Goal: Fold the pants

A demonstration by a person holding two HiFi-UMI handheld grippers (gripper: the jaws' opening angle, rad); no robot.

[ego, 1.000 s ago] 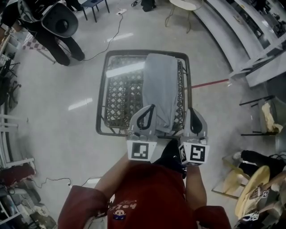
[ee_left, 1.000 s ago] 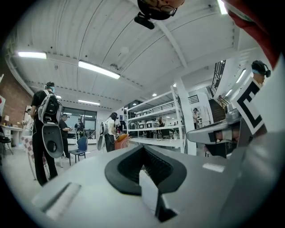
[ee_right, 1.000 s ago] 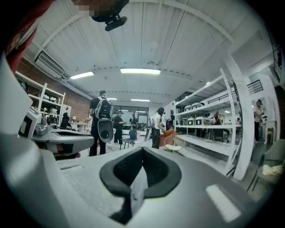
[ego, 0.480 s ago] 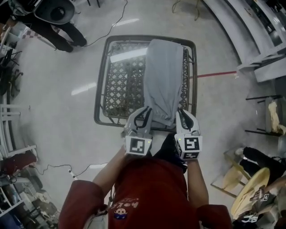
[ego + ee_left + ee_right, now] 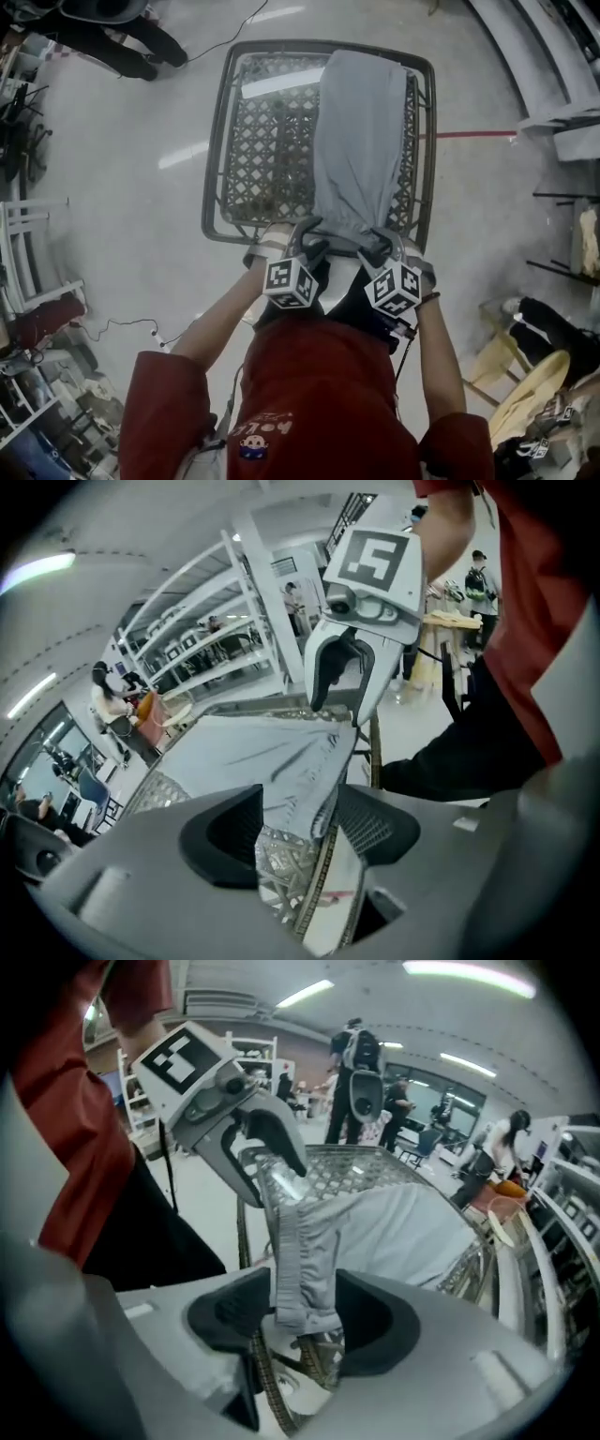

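- Left gripper [image 5: 298, 822]: at the near edge of the table [image 5: 217, 141]. Its jaws have just been opening and stand wide apart. The near left corner of the pants [image 5: 361, 141] lies between them, and the pads do not press on it.
- Right gripper [image 5: 305, 1312]: just beside the left one, jaws likewise just opened wide. The ribbed waistband [image 5: 298, 1241] corner hangs loose between them, unclamped.
- Pants: grey, laid flat lengthwise along the right part of the lattice table top, waistband near, legs running to the far rim.
- Handling, judged: light, soft cloth with no stiffness. It will sag and drape when lifted, and may catch on the lattice.
- Hold, judged: take the two near waistband corners, where the doubled hem gives the firmest bite.
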